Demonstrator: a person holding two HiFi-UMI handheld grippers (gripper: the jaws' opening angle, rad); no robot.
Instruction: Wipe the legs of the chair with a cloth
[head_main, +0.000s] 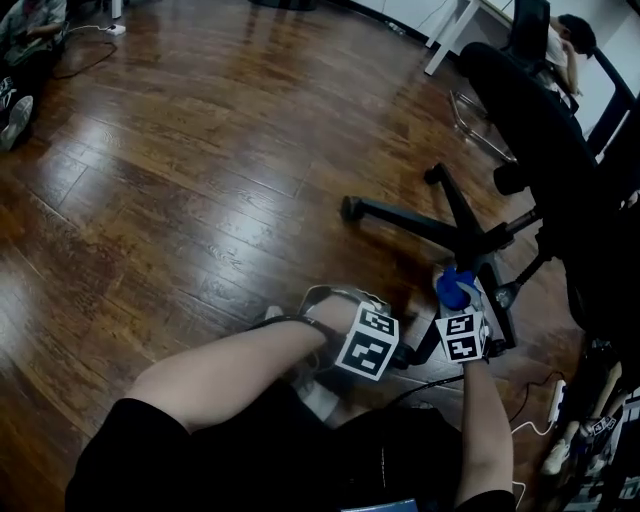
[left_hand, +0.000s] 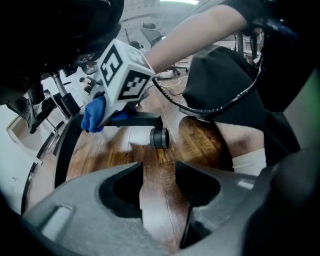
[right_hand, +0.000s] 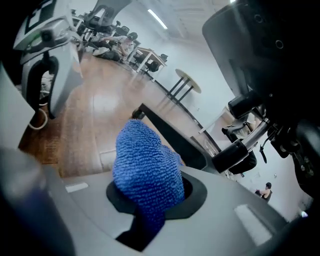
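Right gripper (right_hand: 150, 202) has its jaws clamped on a blue cloth (right_hand: 147, 167); the cloth bunches up out of the jaws in a fat wad. In the head view the cloth sits low and right of centre, against the black chair leg (head_main: 497, 300) nearest the person, just out from the hub of the base. The left gripper view shows the same thing from the side: the cloth wad touches that leg, which runs along to a small black caster (left_hand: 160, 137) at its end, with the right gripper's marker cube (left_hand: 122, 75) just above the cloth. Left gripper (left_hand: 161, 200) has its jaws apart and nothing in them, only bare wood floor (head_main: 200, 150) between them. It hangs low over the floor, near the right gripper and pointed at the caster, not touching the chair (head_main: 535, 130). The chair is black, its seat and back at the right of the head view and other legs of the star base spread toward the left and up. I cannot tell if it stands upright or is tipped. The person's bare knee (head_main: 230, 370) is at the bottom, beside the left gripper. A black cable (left_hand: 200, 107) loops off the right gripper. Another person (head_main: 570, 40) sits far back at a desk.
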